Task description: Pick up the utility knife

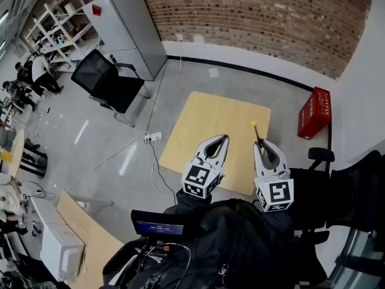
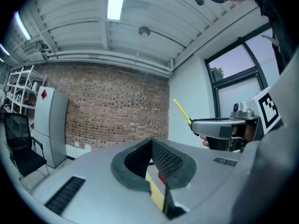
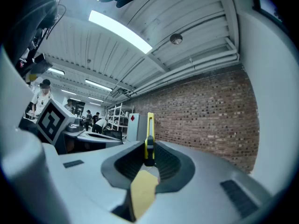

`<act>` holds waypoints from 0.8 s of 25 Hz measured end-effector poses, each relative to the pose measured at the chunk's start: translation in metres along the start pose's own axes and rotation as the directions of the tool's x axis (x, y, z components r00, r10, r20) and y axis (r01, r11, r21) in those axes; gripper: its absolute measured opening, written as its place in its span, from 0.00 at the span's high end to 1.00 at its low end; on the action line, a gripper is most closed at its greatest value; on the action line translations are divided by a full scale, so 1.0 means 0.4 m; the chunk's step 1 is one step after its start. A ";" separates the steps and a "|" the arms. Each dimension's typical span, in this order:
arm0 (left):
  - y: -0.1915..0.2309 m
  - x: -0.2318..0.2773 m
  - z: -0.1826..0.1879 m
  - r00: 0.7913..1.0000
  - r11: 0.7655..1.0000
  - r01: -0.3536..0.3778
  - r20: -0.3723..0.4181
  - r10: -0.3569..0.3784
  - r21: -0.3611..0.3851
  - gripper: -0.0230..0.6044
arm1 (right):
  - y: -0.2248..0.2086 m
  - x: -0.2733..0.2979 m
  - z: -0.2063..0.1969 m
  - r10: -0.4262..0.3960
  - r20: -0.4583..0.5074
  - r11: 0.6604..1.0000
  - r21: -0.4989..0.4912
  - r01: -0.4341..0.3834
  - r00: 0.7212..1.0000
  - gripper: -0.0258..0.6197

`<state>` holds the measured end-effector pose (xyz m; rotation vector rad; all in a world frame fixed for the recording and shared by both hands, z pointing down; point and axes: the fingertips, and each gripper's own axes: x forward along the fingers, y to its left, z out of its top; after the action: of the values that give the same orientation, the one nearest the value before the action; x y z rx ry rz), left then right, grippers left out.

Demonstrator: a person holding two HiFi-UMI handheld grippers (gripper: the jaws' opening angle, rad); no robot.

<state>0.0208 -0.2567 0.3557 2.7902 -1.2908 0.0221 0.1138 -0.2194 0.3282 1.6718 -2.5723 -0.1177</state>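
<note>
A brick wall [image 1: 258, 17] closed the far side of the room, above a grey floor [image 1: 108, 137]. A pale wooden tabletop [image 1: 210, 122] stood at the centre of the head view, seen from high above. A grey cabinet [image 1: 129, 26] stood at far left against the wall, with a black office chair [image 1: 105, 80] just near of it. A red crate [image 1: 315, 112] lay on the floor to the right of the tabletop.

Both tools were held raised, side by side, above the near edge of the tabletop. The left tool [image 1: 224, 138] had its jaws brought together at the tips, with nothing gripped between them; the left gripper view [image 2: 152, 141] showed only a narrow slit behind the closed tips. The right tool [image 1: 260, 143] had its jaws clamped on the utility knife [image 1: 256, 132].

In the right gripper view the utility knife [image 3: 149, 139], yellow with a black slider, stood upright between the pads of the right tool [image 3: 149, 158], its far end projecting beyond the jaw tips. It was lifted clear of the tabletop. The left gripper view showed it [image 2: 181, 110] as a thin yellow bar slanting up from the right tool's tips.
</note>
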 end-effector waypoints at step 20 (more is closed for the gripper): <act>0.022 0.007 0.017 1.000 1.000 -0.017 0.021 0.017 -0.001 0.96 | 0.003 0.020 0.005 0.006 0.008 1.000 -0.012 -0.006 1.000 0.86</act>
<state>0.0157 -0.2651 0.3496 2.7865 -1.3183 -0.0076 0.1093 -0.2262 0.3264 1.6628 -2.5773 -0.1390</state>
